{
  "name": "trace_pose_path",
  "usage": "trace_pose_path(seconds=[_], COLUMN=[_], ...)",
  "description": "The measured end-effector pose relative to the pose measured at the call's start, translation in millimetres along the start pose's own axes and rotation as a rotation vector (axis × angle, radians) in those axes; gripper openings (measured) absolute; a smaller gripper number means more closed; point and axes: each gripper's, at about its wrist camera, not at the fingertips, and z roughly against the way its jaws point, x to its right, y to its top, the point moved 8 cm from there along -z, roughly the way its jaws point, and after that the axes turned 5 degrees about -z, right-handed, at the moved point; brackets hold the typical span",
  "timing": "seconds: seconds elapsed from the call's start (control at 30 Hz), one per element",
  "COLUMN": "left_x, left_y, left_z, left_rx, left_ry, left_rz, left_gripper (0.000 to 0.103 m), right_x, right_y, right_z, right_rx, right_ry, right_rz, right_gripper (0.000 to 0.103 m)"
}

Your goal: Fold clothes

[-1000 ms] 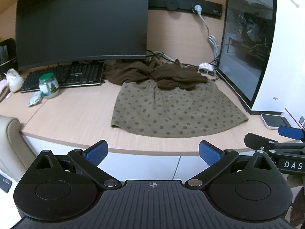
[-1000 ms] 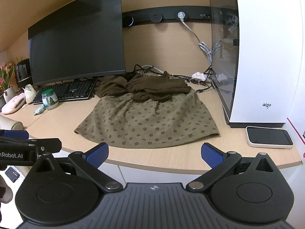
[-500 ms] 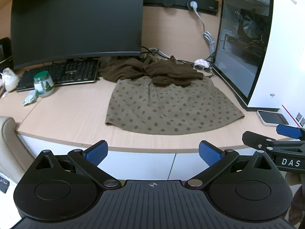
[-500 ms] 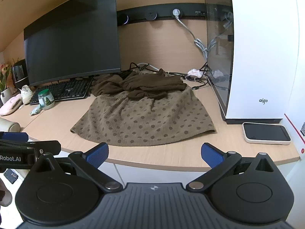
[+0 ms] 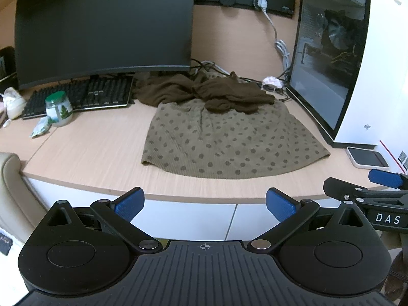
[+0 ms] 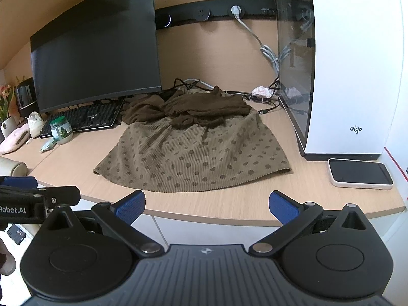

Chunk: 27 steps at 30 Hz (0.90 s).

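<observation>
Fingers of both the left gripper (image 5: pixel 203 201) and right gripper (image 6: pixel 207 204) gape, empty; dragging the dotted skirt (image 5: pixel 229 142) could snag the phone (image 6: pixel 360 174).

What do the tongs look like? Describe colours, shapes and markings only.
Both are matte black. The left tongs have two angled linkage arms with silver pivot pins, blue textured pads, round disc housings and a ribbed base plate with a white crosshair mark. The right tongs match; their side reads "DAS" in white, and the left ones' side reads "Robot.AI".

right gripper (image 6: pixel 205 202) jaws apart | dotted skirt (image 6: pixel 193 155) flat on desk (image 6: pixel 255 204)
</observation>
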Motion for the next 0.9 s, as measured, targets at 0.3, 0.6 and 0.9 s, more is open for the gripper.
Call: trace_pose_path(seconds=[0.3, 0.6, 0.9], left_x=[4.7, 7.1, -1.8], left_y=[0.3, 2.1, 3.1], left_z=[-6.8, -13.2, -20.5], left_rx=[-0.012, -0.019, -0.029], left_ry=[-0.011, -0.022, -0.017], left_rz=[-0.004, -0.010, 0.000], left_gripper=[0.103, 0.103, 0.103], right_x=[5.5, 10.2, 2.8], right_y=[-2.8, -2.7, -1.5], right_z=[-4.0, -8.2, -18.6], right_rx=[-0.014, -0.018, -0.033], right_ry=[-0.008, -0.019, -0.019], right_rz=[-0.012, -0.024, -0.016], right_gripper=[0.103, 0.103, 0.103])
